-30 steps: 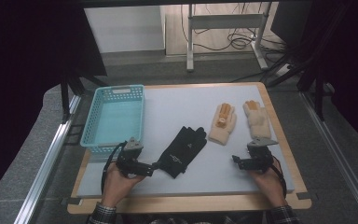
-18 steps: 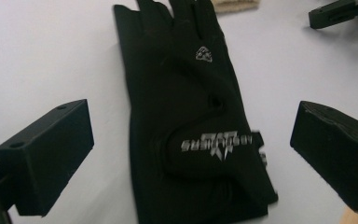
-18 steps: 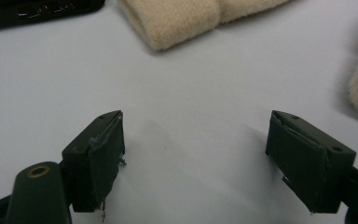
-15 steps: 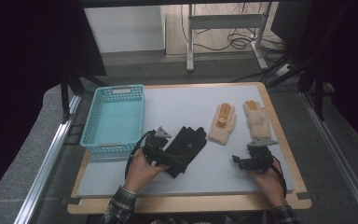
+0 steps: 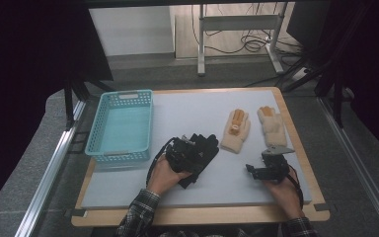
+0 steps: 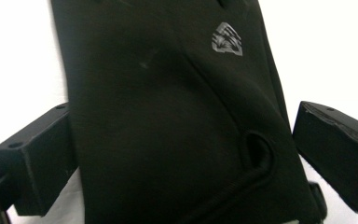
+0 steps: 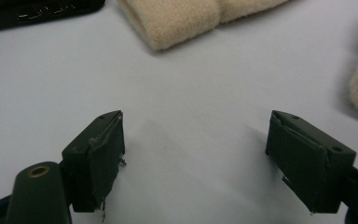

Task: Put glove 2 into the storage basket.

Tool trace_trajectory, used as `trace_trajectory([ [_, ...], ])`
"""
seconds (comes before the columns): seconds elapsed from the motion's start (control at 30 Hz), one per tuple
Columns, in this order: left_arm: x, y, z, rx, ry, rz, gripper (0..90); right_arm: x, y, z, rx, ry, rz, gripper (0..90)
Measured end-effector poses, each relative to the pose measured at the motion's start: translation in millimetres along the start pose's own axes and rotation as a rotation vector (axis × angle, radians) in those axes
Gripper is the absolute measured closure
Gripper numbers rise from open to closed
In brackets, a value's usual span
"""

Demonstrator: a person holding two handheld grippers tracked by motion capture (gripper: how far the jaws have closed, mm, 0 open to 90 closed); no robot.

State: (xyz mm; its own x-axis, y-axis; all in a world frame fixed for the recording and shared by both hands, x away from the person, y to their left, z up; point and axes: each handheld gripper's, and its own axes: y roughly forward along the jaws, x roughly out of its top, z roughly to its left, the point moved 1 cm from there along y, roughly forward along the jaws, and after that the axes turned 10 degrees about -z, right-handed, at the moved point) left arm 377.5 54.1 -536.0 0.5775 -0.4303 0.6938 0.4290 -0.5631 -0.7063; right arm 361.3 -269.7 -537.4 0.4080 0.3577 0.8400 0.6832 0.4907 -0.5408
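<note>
From above, the left gripper (image 5: 186, 154) sits over the black glove (image 5: 203, 150) beside the basket (image 5: 122, 126). In its own view, the jaws straddle the glove (image 6: 168, 116), spread wide; closing shallow might pinch one layer and slip. The right gripper (image 7: 193, 158) waits open over the mat.

The bare mat (image 5: 187, 111) between basket (image 5: 121, 123) (far left) and beige gloves (image 5: 235, 129) leaves free passage.
</note>
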Motion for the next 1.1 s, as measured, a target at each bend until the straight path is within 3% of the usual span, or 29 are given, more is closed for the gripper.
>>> trace_trajectory([
  [0.13,-1.1,1.1,-7.8,0.024,0.037,0.017,0.0,0.0,-0.1,-0.1,0.000,-0.001,0.002,19.1],
  [0.23,-2.8,3.9,-13.8,0.067,0.083,0.028,0.0,0.0,0.1,0.0,0.000,-0.001,0.000,19.1],
  [0.33,-2.5,1.8,-17.1,0.079,0.079,0.026,2.7,0.0,0.1,0.0,0.000,-0.001,0.000,19.1],
  [0.43,-0.1,-3.4,-18.4,0.091,0.073,0.032,16.4,0.0,0.1,0.0,0.000,-0.001,0.001,19.1],
  [0.47,0.5,-5.9,-18.7,0.095,0.070,0.028,27.8,0.0,0.1,0.1,-0.001,-0.002,0.000,19.1],
  [0.53,0.1,-8.0,-18.5,0.103,0.083,0.020,39.0,0.0,0.1,0.1,-0.001,-0.002,0.000,19.1],
  [0.63,-0.7,-9.9,-16.4,0.110,0.090,0.009,53.8,0.0,0.1,0.1,-0.001,-0.002,0.000,19.1],
  [0.7,-1.3,-12.7,-10.8,0.094,0.082,-0.012,58.5,0.0,0.1,0.1,-0.001,-0.002,0.000,19.1],
  [0.87,3.0,-19.6,-5.5,0.084,0.057,-0.053,62.0,0.0,0.1,0.1,-0.001,-0.002,0.000,19.1],
  [1.1,24.9,-42.0,0.1,0.086,0.040,-0.097,61.7,-0.1,0.1,0.0,0.000,-0.002,0.000,19.1],
])
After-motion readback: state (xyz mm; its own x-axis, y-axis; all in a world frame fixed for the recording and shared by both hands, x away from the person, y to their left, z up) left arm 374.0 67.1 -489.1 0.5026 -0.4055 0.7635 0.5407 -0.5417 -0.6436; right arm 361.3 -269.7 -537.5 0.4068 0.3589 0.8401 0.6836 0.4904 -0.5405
